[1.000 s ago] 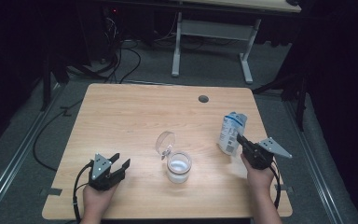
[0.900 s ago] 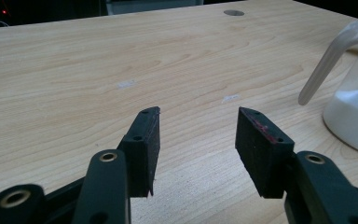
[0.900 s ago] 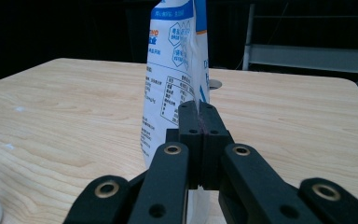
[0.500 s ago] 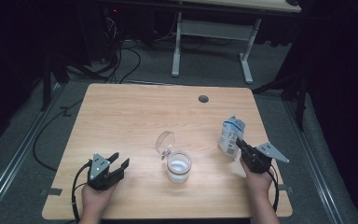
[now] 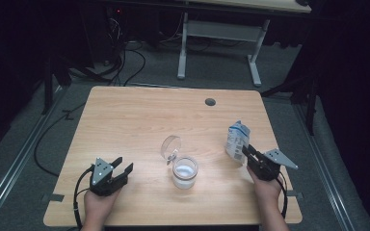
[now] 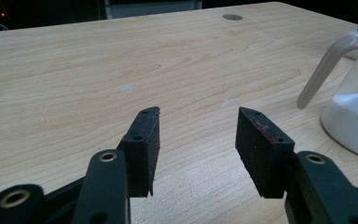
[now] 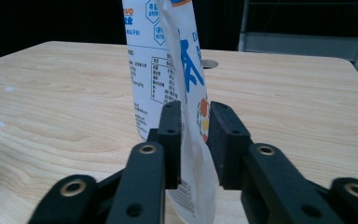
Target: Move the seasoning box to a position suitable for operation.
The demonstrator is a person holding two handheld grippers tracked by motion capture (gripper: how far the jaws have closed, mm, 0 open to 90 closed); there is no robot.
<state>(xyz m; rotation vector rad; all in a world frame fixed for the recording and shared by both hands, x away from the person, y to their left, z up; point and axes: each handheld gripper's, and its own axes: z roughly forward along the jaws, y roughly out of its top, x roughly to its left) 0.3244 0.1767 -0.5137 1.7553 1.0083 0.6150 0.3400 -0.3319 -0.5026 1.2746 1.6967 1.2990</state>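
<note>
A white and blue pouch (image 5: 236, 139) stands upright on the wooden table (image 5: 139, 120) at the right. My right gripper (image 5: 245, 150) reaches it from the near side. Its jaws have just been opening, and the pouch's (image 7: 161, 70) edge still stands between the pads of the right gripper (image 7: 195, 112) with the grip loosened. A glass jar (image 5: 185, 172) holding white powder sits mid-table, its hinged lid (image 5: 171, 146) tipped open. My left gripper (image 5: 123, 164) rests open and empty at the near left. In its own view, the left gripper (image 6: 198, 116) sees the jar (image 6: 354, 112) at far right.
A round cable hole (image 5: 210, 102) lies near the table's far edge. Cables trail on the grey floor (image 5: 53, 134) to the left, and another desk's legs (image 5: 255, 62) stand beyond the table.
The right hand and the pouch have shifted slightly toward the near edge. The left hand has stayed put.
</note>
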